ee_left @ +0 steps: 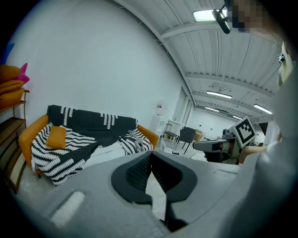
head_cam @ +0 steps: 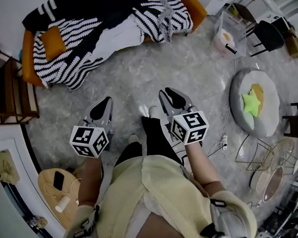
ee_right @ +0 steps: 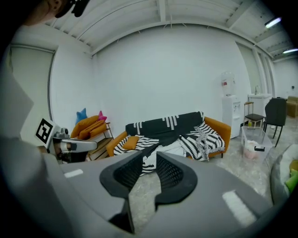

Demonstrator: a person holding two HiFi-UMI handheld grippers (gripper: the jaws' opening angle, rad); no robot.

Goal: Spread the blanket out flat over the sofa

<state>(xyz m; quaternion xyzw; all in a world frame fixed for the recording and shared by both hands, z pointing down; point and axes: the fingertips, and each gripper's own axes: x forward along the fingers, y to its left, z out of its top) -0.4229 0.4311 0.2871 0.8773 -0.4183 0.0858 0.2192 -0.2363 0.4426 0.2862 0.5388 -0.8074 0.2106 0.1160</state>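
at eleven o'clock in our head view the orange sofa (head_cam: 27, 61) carries the black-and-white striped blanket (head_cam: 89, 19), which is rumpled, hangs off the front edge and lies well apart from both grippers. a round grey floor cushion (head_cam: 265, 121) sits at three o'clock. our left gripper (head_cam: 106, 102) has its jaws together on nothing. our right gripper (head_cam: 168, 93) has its jaws slightly apart and empty. a small orange pillow (head_cam: 53, 42) lies on the blanket.

The sofa (head_cam: 27, 61) is standing at upper left, the blanket (head_cam: 78, 39) lying over it. A cushion (head_cam: 53, 42) is sitting on the blanket's left end. A pad (head_cam: 238, 102) is lying at right, a star (head_cam: 252, 102) on it.
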